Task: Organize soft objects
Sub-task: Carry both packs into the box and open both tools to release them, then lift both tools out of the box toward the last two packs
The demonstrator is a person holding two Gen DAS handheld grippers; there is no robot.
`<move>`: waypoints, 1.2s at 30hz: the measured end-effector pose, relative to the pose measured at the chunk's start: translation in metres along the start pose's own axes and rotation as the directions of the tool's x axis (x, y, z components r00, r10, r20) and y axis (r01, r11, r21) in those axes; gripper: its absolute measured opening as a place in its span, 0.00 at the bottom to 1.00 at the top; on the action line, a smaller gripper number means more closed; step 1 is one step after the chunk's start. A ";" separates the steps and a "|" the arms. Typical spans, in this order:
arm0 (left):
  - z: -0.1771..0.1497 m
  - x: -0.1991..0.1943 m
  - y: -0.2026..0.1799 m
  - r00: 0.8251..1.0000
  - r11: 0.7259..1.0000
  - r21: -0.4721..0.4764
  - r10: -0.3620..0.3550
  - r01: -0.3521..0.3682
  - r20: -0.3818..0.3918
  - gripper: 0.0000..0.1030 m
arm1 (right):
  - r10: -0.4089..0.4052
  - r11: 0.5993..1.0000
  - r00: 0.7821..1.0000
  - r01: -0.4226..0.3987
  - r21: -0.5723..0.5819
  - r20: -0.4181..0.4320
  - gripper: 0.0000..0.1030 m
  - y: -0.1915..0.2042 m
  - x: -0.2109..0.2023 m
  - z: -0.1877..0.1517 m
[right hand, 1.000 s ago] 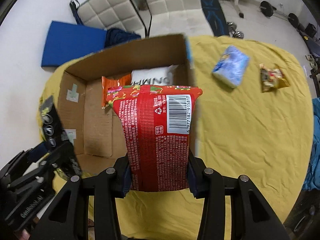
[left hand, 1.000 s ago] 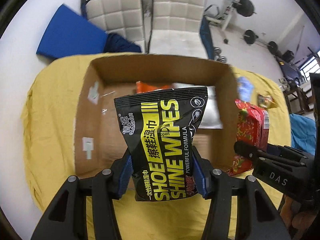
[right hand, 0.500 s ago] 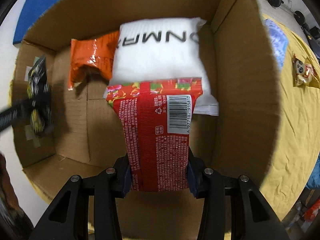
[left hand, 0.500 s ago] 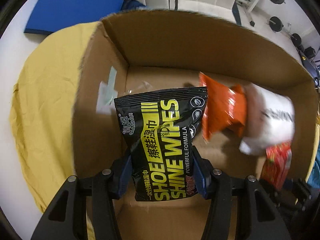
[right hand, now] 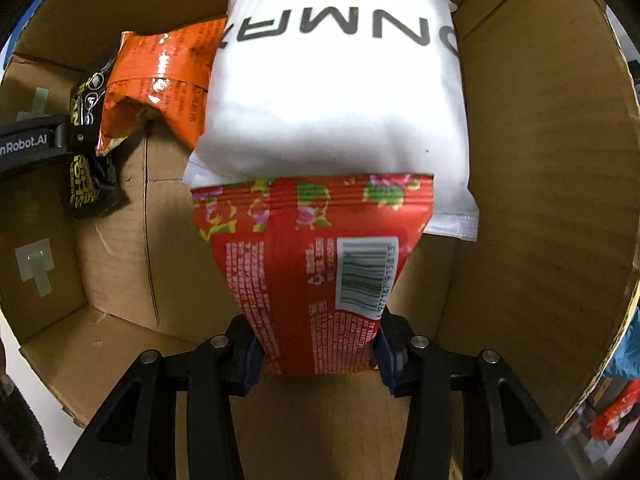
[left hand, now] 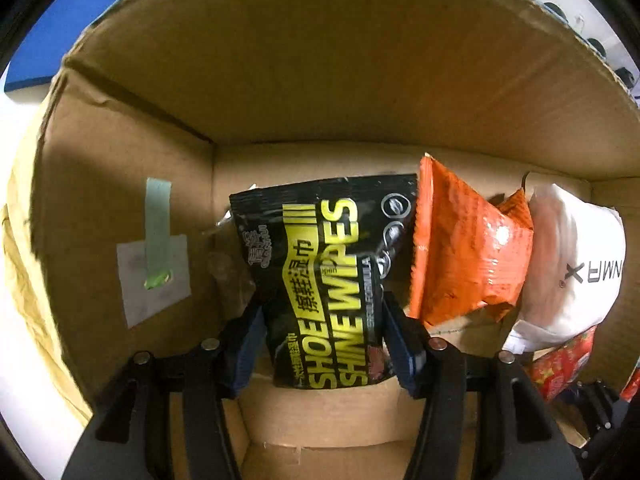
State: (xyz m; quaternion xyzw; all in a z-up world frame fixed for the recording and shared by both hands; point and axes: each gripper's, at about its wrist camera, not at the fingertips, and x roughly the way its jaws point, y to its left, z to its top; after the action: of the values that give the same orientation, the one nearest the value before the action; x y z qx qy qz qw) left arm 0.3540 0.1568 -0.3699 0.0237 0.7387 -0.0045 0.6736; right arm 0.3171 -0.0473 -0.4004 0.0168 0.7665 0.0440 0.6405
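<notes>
Both packs clamped | wipes pack [left hand: 324, 280] lengthwise forward | red pack [right hand: 316, 276] likewise

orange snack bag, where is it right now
The orange snack bag lies inside the cardboard box near its far wall, between the black shoe wipes pack held by the left gripper and the white pouch.

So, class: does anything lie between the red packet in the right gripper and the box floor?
Partly: the red packet overlaps the near end of the white bag lying in the cardboard box; bare floor shows left of it.
</notes>
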 end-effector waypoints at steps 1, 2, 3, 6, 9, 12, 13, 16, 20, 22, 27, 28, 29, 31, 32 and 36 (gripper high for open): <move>0.001 -0.001 0.000 1.000 1.000 -0.007 -0.005 0.005 -0.004 0.55 | -0.004 1.000 1.000 0.004 -0.002 0.003 0.50 0.001 -0.001 0.001; 0.000 -0.002 -0.001 1.000 1.000 -0.014 -0.015 0.015 -0.007 0.55 | -0.006 1.000 1.000 0.006 -0.003 0.007 0.53 0.001 -0.003 0.001; 0.000 -0.003 -0.001 0.999 0.999 -0.022 -0.031 0.031 -0.012 0.56 | -0.006 1.000 1.000 0.006 -0.002 0.010 0.60 0.001 -0.004 0.000; -0.008 -0.006 -0.003 0.999 0.999 -0.019 -0.029 0.029 -0.017 0.57 | 0.010 1.000 1.000 -0.010 0.011 0.025 0.71 0.001 -0.012 -0.001; -0.018 -0.013 -0.001 1.000 1.000 -0.015 -0.027 0.027 -0.007 0.57 | 0.029 0.999 0.999 -0.030 0.016 0.040 0.73 0.001 -0.023 -0.006; -0.030 -0.022 0.000 0.999 0.999 -0.027 -0.046 0.046 0.008 0.61 | 0.030 0.999 0.997 -0.031 0.013 0.070 0.78 0.000 -0.039 -0.015; -0.035 -0.026 0.000 0.999 0.998 -0.030 -0.048 0.048 0.013 0.63 | 0.028 1.000 0.996 -0.029 0.011 0.082 0.80 -0.001 -0.043 -0.019; -0.051 -0.041 -0.003 0.998 0.999 -0.024 -0.044 0.045 0.048 0.69 | 0.027 1.000 0.993 -0.029 0.012 0.119 0.92 -0.002 -0.058 -0.025; -0.077 -0.064 -0.008 0.992 1.000 -0.005 -0.009 0.010 0.122 0.93 | 0.023 0.999 0.984 -0.028 0.026 0.176 1.00 -0.010 -0.078 -0.035; -0.092 -0.075 -0.010 0.987 1.000 0.001 0.001 -0.001 0.163 0.99 | 0.016 0.999 0.980 -0.022 0.032 0.197 1.00 -0.010 -0.088 -0.036; -0.125 -0.105 -0.003 0.963 1.000 0.004 -0.012 0.012 0.268 1.00 | 0.004 1.000 0.967 -0.010 0.023 0.253 1.00 -0.015 -0.111 -0.054; -0.120 -0.113 -0.002 0.960 1.000 0.004 -0.028 0.028 0.278 1.00 | 0.003 1.000 0.964 -0.008 0.019 0.265 1.00 -0.014 -0.115 -0.060; -0.122 -0.121 -0.003 0.957 0.999 0.006 -0.041 0.042 0.287 1.00 | 0.002 1.000 0.961 -0.007 0.016 0.275 1.00 -0.015 -0.120 -0.065; -0.131 -0.137 -0.006 0.950 0.999 0.008 -0.047 0.047 0.310 1.00 | 0.000 1.000 0.952 -0.003 0.011 0.305 1.00 -0.015 -0.132 -0.077; -0.137 -0.142 -0.006 0.945 0.999 0.013 -0.045 0.043 0.325 1.00 | -0.001 1.000 0.949 -0.002 0.011 0.316 1.00 -0.017 -0.137 -0.082; -0.158 -0.165 -0.010 0.924 0.998 0.018 -0.064 0.062 0.377 1.00 | 0.002 1.000 0.930 -0.002 0.001 0.366 1.00 -0.016 -0.158 -0.106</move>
State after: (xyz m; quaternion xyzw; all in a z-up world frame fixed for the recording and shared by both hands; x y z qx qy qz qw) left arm 0.2110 0.1479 -0.1915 0.0003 0.5957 -0.0327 0.8025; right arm 0.2422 -0.0807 -0.2283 0.0259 0.6336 0.0402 0.7722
